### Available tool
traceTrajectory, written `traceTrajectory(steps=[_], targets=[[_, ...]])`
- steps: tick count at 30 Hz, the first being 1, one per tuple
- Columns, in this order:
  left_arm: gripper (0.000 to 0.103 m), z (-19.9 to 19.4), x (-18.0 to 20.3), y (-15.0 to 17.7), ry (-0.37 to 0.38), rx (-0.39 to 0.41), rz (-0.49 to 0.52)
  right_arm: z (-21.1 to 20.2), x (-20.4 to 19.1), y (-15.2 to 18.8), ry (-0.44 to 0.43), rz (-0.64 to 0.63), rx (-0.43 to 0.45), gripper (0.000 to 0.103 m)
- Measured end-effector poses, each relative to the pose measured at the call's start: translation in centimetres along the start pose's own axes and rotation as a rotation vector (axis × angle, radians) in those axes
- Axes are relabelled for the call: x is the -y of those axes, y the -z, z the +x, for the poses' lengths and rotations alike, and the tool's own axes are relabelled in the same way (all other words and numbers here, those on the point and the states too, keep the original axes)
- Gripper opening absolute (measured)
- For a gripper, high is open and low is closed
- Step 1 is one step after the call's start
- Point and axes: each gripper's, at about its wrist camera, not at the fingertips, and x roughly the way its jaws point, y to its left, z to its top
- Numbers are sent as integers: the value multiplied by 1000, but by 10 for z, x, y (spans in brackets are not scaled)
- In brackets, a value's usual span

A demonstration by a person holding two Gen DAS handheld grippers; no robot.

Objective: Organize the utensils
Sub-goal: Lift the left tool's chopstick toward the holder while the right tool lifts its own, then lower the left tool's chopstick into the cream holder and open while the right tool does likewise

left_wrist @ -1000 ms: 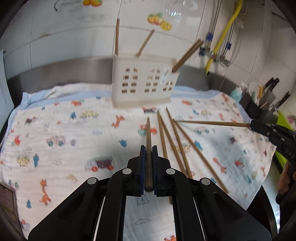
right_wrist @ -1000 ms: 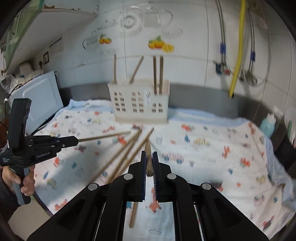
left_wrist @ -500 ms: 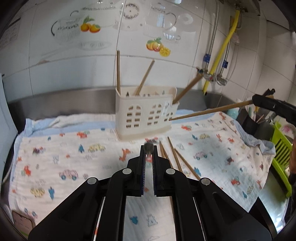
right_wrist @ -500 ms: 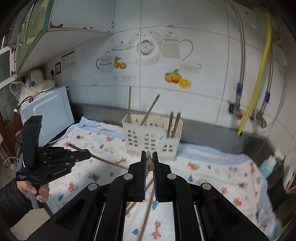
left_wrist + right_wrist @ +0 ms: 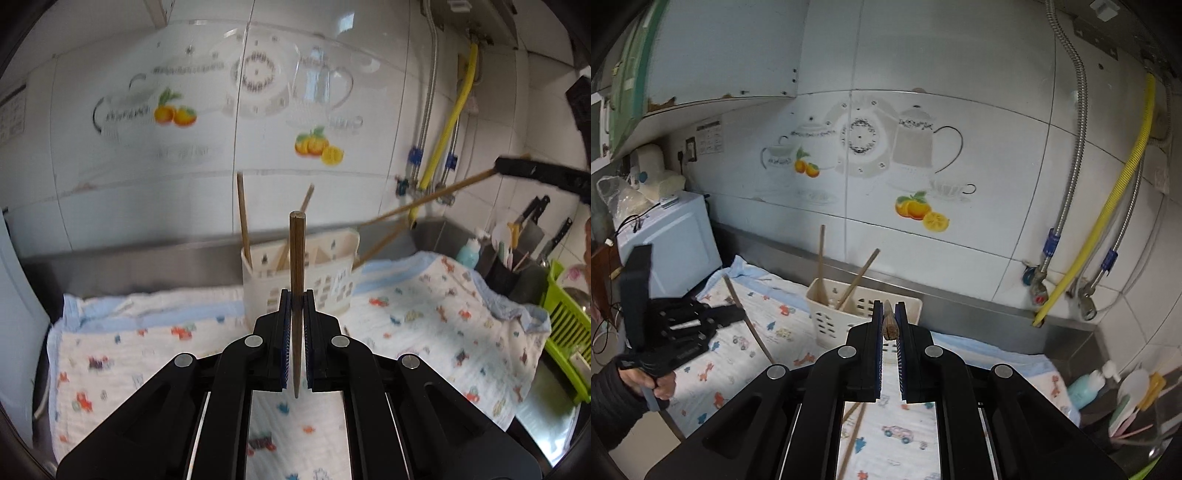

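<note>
The left gripper (image 5: 295, 306) is clenched on a chopstick (image 5: 297, 258) that stands upright between its jaws. The right gripper (image 5: 889, 317) grasps another chopstick (image 5: 888, 325), its end toward the holder (image 5: 827, 325). The holder stands at the cloth's (image 5: 443, 314) back edge with two chopsticks inside. More lie on the cloth.

Home kitchen: tiled wall with teapot-and-fruit decals (image 5: 871, 155), yellow gas hose (image 5: 1108, 221), knife block (image 5: 532, 236), green dish rack (image 5: 565, 332), microwave (image 5: 676, 243), chopstick caddy (image 5: 325, 273).
</note>
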Motion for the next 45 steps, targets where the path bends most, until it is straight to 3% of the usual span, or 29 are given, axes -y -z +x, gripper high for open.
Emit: traceTrajectory(steps=[9, 17, 33, 45], targets=[[5, -6, 16, -73, -42, 131, 60, 51, 25, -23, -1, -1, -164, 7], [5, 9, 25, -114, -103, 193, 105, 91, 36, -20, 1, -15, -280, 7], [5, 94, -10, -106, -128, 24, -11, 138, 36, -22, -9, -48, -372, 7], [8, 103, -15, -100, -112, -4, -38, 135, 37, -22, -28, -11, -331, 7]])
